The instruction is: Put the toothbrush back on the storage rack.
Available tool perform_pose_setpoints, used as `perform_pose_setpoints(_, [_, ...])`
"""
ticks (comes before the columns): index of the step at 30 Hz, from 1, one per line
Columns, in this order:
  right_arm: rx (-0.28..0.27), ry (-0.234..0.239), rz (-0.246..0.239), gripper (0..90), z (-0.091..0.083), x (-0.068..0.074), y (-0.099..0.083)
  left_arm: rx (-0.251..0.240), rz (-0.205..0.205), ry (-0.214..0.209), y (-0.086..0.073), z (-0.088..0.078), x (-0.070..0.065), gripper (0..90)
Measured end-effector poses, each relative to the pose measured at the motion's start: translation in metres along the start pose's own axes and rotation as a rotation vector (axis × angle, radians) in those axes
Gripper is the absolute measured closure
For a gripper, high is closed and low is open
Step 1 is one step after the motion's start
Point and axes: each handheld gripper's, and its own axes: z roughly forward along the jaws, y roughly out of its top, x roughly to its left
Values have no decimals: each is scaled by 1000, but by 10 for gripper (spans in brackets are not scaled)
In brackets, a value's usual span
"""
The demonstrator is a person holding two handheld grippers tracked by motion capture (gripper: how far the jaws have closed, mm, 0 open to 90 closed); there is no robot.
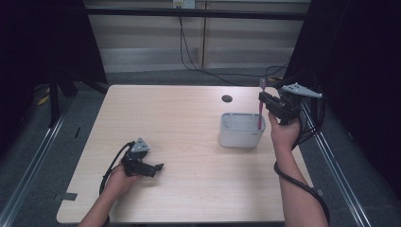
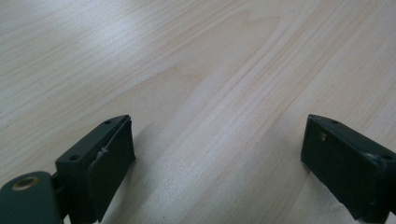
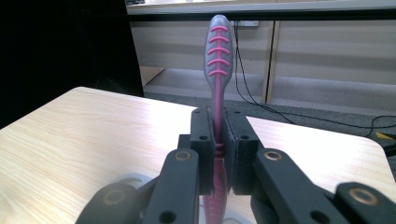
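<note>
A pink and grey toothbrush (image 1: 260, 111) stands upright with its lower end inside a light grey holder cup (image 1: 241, 130) at the table's right side. My right gripper (image 1: 265, 100) is shut on the toothbrush's neck, above the cup's right end. In the right gripper view the toothbrush (image 3: 218, 65) rises between the closed jaws, its ribbed head pointing up, and the cup's rim (image 3: 128, 178) shows below. My left gripper (image 1: 157, 168) rests on the table near the front left, open. In the left gripper view its fingers (image 2: 109, 158) stand wide apart over bare wood.
The wooden table (image 1: 189, 142) has a dark round hole (image 1: 227, 98) behind the cup. Black curtains flank both sides. Cables run along the floor beyond the far edge. A metal rail borders the table on each side.
</note>
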Motion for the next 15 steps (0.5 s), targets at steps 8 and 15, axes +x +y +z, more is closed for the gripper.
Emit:
perform_pose_setpoints(8, [6,-5,4,831,0,-3,-8,0,0,0,0,0,0,91])
perform_pose_setpoints(15, [5,1,21,831,-1,-5,-12,-1,0,0,0,0,0,91])
